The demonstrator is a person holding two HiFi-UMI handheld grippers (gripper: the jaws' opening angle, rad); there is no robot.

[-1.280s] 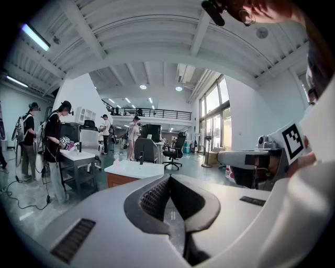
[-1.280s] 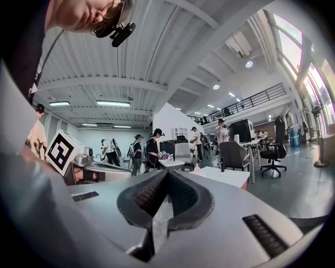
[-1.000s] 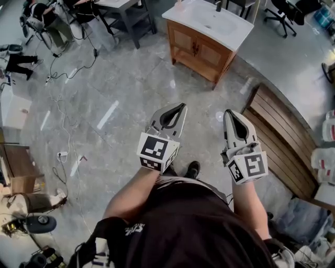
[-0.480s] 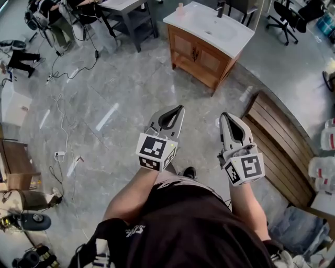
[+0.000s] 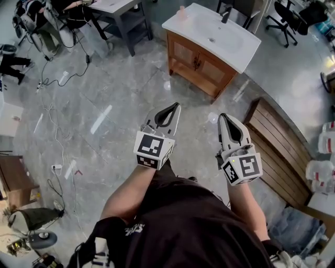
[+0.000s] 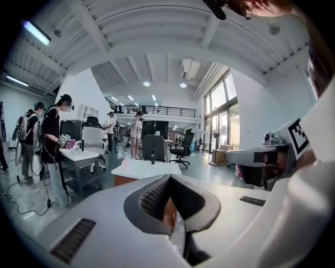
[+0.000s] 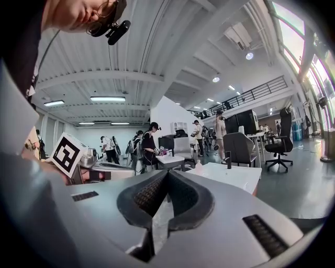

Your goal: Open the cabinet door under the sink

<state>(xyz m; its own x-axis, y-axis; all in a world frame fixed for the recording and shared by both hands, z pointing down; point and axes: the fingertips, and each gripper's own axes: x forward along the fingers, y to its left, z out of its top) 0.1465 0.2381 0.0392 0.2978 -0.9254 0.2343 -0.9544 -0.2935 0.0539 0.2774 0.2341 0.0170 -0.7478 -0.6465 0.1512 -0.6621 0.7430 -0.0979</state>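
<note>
Grey marble floor point(image 5: 131, 94) spreads ahead of me in a big open workshop, with loose cables point(image 5: 52, 99) trailing across it on my left. Standing on that floor, well apart from me and ahead slightly to the right, is the wooden sink cabinet point(image 5: 194, 71). Its 2 cabinet doors point(image 5: 208, 63) under the white sink point(image 5: 214, 31) are both shut, their dark handles meeting at the middle. A dark faucet point(image 5: 225, 14) rises at the far edge of the basin, and a small pinkish bottle point(image 5: 181, 11) stands on one corner. I hold my left tongs point(image 5: 177, 104) and right tongs point(image 5: 224, 116) out side by side in front of my body, near each other but apart, both aimed roughly toward the cabinet. Each pair is pressed together with nothing between the ribbed pads. A slatted wooden bench point(image 5: 277, 136) lies to my right. A grey-framed surface point(image 5: 125, 18) stands left of the cabinet, and a person point(image 6: 52, 136) stands by it.
</note>
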